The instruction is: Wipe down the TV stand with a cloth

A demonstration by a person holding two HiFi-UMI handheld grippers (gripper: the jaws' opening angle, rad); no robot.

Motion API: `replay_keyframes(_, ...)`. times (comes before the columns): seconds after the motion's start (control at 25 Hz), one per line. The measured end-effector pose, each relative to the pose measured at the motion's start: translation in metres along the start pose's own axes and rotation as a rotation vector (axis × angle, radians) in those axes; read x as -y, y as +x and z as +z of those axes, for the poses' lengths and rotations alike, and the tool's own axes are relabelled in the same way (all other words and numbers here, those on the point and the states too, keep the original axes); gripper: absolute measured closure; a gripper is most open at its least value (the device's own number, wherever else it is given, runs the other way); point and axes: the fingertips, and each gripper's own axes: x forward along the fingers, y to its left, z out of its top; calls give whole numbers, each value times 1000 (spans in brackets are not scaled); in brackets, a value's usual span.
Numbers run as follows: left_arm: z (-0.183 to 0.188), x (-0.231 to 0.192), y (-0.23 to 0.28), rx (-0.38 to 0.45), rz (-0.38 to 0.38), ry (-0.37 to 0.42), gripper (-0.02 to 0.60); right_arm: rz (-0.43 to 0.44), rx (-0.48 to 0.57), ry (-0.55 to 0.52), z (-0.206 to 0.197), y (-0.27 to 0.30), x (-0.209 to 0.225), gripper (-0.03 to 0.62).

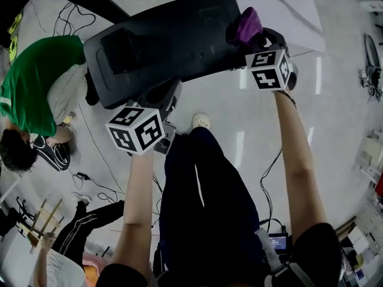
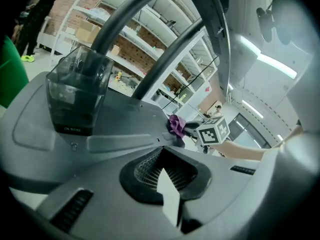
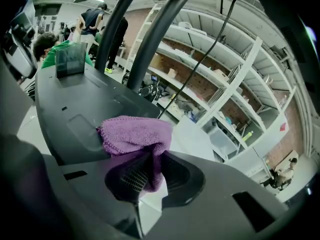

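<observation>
**Purple cloth [image 1: 248, 24] at the right edge of the TV stand [image 1: 173, 34]**

Head view: soft and light, it should drape easily. Left gripper view: the left tool [image 2: 167, 199] is closed on nothing; the label on the clear box [image 2: 77, 91] is unreadable. Right gripper view: the right tool [image 3: 150, 199] clamps a bunched fold, a sound hold.

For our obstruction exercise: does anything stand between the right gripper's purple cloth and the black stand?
Nothing visible does. The purple cloth, clamped in the right gripper, is at the edge of the stand.
</observation>
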Motion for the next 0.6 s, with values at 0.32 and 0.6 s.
replay_keyframes(0.32, -5, -13, -28, 5, -8, -10, 575, -22, 61, 33, 24, -38, -29, 526)
replay_keyframes(0.6, 2, -48, -80, 62, 44, -40, 575, 24, 118, 36, 56, -78, -79, 526)
